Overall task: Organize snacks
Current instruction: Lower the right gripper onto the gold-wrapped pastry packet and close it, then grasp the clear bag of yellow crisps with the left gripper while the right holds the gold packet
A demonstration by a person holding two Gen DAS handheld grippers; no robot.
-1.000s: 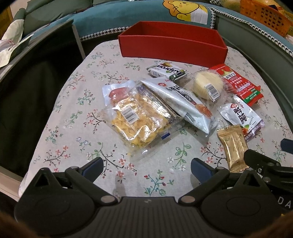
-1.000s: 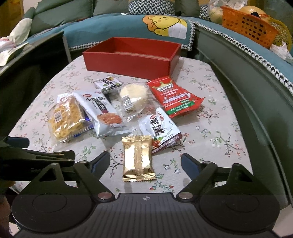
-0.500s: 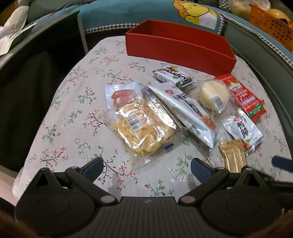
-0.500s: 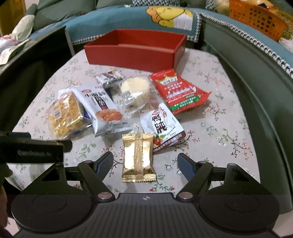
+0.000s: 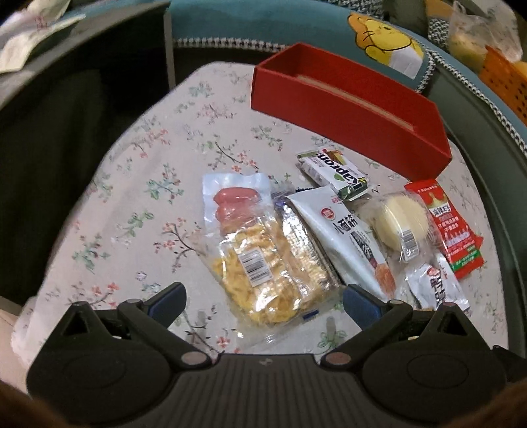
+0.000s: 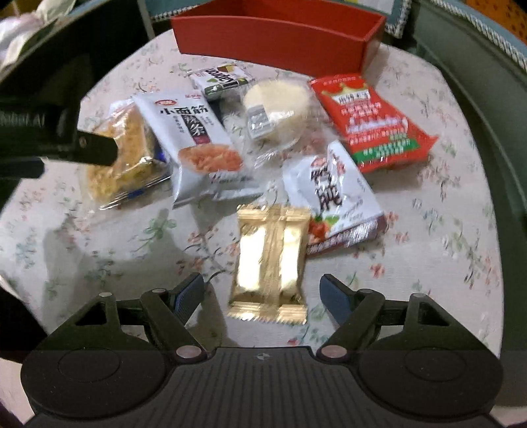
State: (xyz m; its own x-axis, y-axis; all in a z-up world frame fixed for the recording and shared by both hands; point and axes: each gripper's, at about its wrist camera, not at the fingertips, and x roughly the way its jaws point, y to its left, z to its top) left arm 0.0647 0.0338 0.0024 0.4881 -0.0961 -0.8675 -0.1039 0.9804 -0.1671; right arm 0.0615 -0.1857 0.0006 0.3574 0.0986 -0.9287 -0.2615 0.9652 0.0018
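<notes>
Several snack packets lie on the floral table in front of a red box [image 5: 346, 115] [image 6: 270, 39]. My left gripper [image 5: 265, 299] is open, and the near end of a clear bag of yellow crisps [image 5: 263, 270] shows between its fingers. A sausage pack [image 5: 235, 200] lies partly under that bag. My right gripper [image 6: 262, 291] is open low over a gold packet [image 6: 270, 260], whose near end sits between its fingers; whether they touch it I cannot tell. A white-grey packet [image 6: 194, 141], a round cake [image 6: 276, 105], a red packet [image 6: 369, 121] and a white packet [image 6: 332, 197] lie behind.
A green-white wafer bar [image 5: 336, 174] lies near the red box. A teal sofa cover [image 5: 296, 23] runs behind the table, with an orange basket [image 5: 504, 82] at the far right. Dark floor [image 5: 49, 148] drops off left of the table. The left gripper's finger [image 6: 95, 149] reaches in at the left.
Both grippers have come closer to the snacks. The right one sank toward the gold packet. The left one shifted and rolled, so the yellow bag now sits between its fingers.
</notes>
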